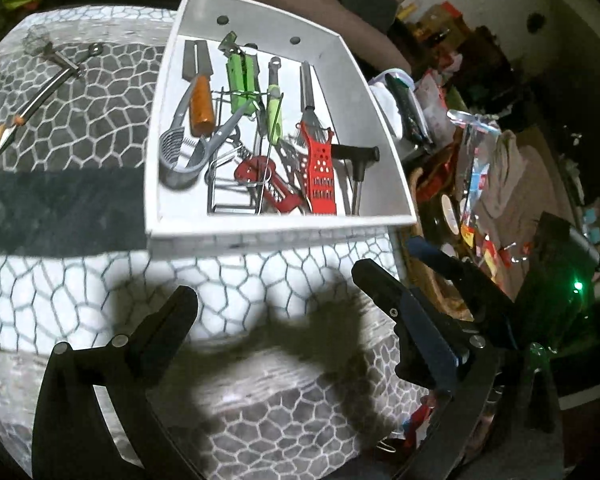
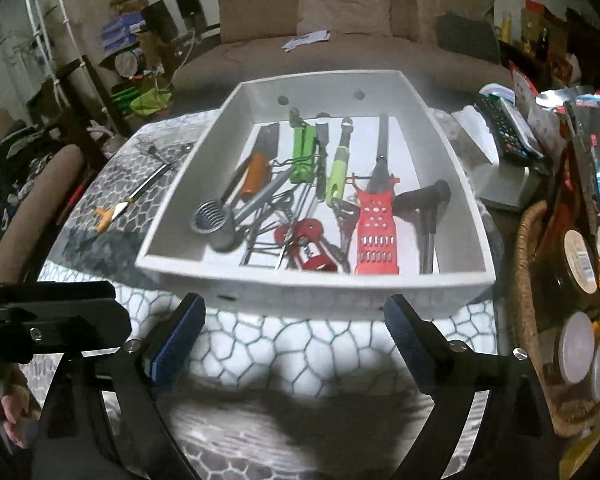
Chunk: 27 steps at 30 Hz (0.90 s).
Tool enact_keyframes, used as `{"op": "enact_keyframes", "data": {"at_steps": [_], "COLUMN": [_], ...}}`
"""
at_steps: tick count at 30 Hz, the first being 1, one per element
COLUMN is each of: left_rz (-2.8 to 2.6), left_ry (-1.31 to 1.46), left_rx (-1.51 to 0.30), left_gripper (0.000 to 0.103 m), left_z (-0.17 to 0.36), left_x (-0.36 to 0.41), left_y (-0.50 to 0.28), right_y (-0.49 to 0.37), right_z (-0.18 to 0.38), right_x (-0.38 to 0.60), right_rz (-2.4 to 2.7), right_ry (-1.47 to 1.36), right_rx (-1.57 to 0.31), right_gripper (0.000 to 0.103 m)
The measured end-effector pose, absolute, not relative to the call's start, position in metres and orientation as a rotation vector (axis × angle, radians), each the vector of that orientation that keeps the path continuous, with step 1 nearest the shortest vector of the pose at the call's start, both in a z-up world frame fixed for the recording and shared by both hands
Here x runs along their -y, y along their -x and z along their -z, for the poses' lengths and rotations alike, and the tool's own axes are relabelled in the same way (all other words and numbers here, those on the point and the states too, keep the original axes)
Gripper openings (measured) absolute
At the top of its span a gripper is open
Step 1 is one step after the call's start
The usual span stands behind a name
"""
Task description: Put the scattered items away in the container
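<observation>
Nearest the lens, the left gripper (image 1: 274, 284) stood with its jaws spread wide and nothing between them, over the patterned tablecloth (image 1: 60, 280) in front of the white box (image 1: 280, 226). The right gripper (image 2: 294, 312) was likewise released and empty, its blue-lined fingers (image 2: 180, 340) framing the near wall of the same box. In the left wrist view the right gripper showed just beside the left one, close enough that a careless swing could knock them together.

The box sat on the table and held a crowded tangle of kitchen tools: a red grater (image 2: 376, 232), a grey potato masher (image 2: 214, 222), a green-handled peeler (image 2: 338, 176), an orange-handled tool (image 2: 254, 178) and a wire rack threaded through them.

Two things lay outside the box, on the cloth to its left: a long tool with a yellow end (image 2: 134, 196) and a small metal piece (image 1: 66, 60) beyond it. The task looked nearly done.

The risks, as I judged them: reaching for the long tool meant crossing beside the box, and a finger could catch its wall and shove it. The tool was thin and lay flat, so the pads might slip off or pinch the cloth. Dropped onto the heap, it could hook the wire rack and rest half over the rim.
</observation>
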<state>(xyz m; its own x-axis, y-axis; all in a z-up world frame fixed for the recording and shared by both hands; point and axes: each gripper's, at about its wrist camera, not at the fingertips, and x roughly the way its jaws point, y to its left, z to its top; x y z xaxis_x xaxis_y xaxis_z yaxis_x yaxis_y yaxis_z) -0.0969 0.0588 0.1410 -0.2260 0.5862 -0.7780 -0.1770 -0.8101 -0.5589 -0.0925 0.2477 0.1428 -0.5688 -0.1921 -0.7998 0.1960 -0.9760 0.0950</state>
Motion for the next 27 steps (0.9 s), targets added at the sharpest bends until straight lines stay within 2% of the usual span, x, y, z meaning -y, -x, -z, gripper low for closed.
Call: {"op": "enact_keyframes", "data": {"at_steps": [10,12,18,27], "left_rz": [-2.107,-2.136,-2.263,-2.475], "left_ry": [1.475,1.463,1.441,1.45], "left_rx": [0.519,0.505,0.504,0.365], "left_gripper": [0.102,0.102,0.102,0.102], "left_z": [-0.166,-0.169,-0.167,-0.15], "left_x": [-0.021,-0.009,0.047,0.111], "left_y": [0.041,0.032,0.01,-0.017], "right_y": [0.033,0.021,0.001,-0.01], "right_z": [-0.169,-0.171,-0.171,-0.174], "right_x": [-0.218,-0.21,-0.179,-0.132], "right_rz": [2.665,2.67,2.649,2.647], "right_ry": [-1.214,-1.19,-1.168,-1.103], "right_rx": [-0.046,-0.039,-0.087,-0.137], "right_gripper": [0.097,0.101,0.101,0.101]}}
